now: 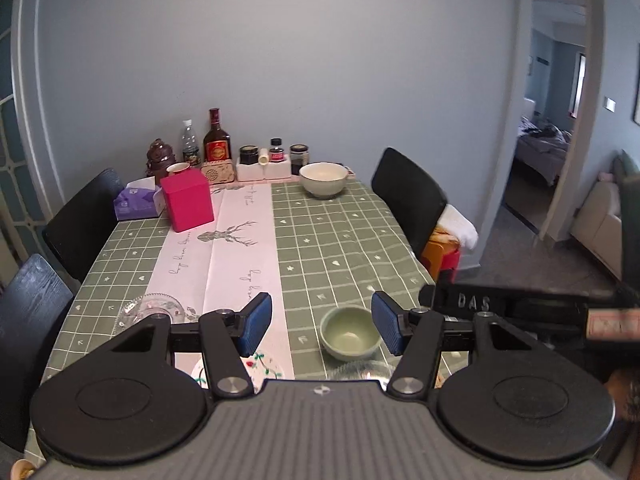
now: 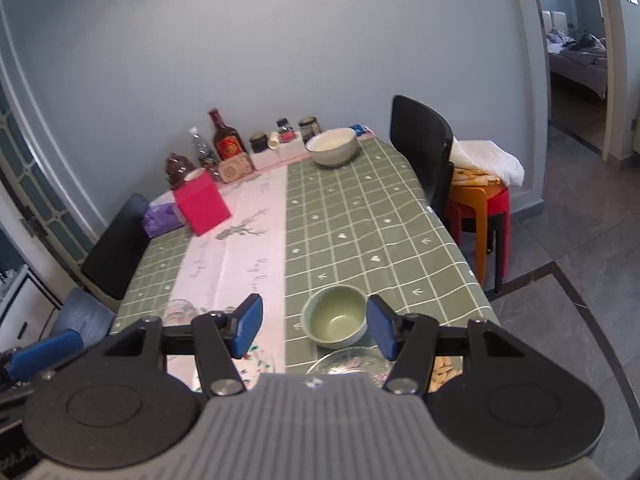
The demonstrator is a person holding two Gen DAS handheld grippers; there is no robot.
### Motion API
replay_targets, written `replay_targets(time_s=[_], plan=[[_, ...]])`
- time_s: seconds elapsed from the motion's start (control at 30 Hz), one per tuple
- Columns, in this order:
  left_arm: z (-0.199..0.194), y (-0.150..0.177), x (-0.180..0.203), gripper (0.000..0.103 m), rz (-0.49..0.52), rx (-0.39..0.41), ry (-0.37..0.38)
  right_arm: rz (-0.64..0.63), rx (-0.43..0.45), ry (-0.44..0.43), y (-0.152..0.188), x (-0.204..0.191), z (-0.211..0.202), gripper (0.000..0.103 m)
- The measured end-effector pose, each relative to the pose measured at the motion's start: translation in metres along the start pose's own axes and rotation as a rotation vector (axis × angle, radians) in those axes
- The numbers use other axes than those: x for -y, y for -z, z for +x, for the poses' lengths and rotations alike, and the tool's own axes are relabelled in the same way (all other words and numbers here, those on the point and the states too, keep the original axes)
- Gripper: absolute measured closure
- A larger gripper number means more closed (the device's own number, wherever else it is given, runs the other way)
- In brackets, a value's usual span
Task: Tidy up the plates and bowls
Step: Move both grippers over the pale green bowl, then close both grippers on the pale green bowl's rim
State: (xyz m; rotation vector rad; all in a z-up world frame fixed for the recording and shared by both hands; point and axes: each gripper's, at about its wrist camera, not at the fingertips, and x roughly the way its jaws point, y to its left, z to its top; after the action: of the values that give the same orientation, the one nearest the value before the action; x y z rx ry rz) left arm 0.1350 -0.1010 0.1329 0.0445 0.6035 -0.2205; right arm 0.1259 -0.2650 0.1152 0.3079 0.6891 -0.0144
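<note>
Both grippers over near table edge, nothing grasped.
Left gripper (image 1: 322, 326) and right gripper (image 2: 314, 326) released; small green bowl (image 2: 335, 322) near, larger bowl (image 2: 333, 146) far.

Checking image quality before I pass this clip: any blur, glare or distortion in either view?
Left wrist view: strong fisheye bowing of the wall, the small green bowl sharp, the other gripper at the right edge smeared. Right wrist view: same bowing, picture tilted, glass plate faintly glinting.
</note>
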Motion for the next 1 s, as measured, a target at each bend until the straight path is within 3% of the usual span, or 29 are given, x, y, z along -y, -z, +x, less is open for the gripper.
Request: replay_targets(time_s=[0.2,0.43,0.53,0.63,0.7,1.0], plan=[[0.071,-0.007,-0.002,0.037,-0.076,-0.110,0.042,0.030,-0.066,-0.013,-0.027,0.016,0.059,0.045],[0.137,0.011,0.013,0.038,-0.018,-0.136,-0.001,0.048,-0.105,0.003,-0.026,0.049,0.119,0.045],[0.167,0.020,0.018,0.038,-0.022,-0.197,-0.011,0.058,-0.147,0.026,-0.023,0.065,0.151,0.046],[0.195,0.035,0.021,0.038,-0.027,-0.261,-0.049,0.070,-0.200,0.055,-0.013,0.081,0.179,0.055],[0.209,0.045,0.022,0.038,-0.025,-0.291,-0.054,0.084,-0.240,0.043,-0.007,0.089,0.193,0.062],[0.246,0.069,0.017,0.038,-0.050,-0.328,-0.117,0.100,-0.296,-0.018,0.012,0.087,0.225,0.062]])
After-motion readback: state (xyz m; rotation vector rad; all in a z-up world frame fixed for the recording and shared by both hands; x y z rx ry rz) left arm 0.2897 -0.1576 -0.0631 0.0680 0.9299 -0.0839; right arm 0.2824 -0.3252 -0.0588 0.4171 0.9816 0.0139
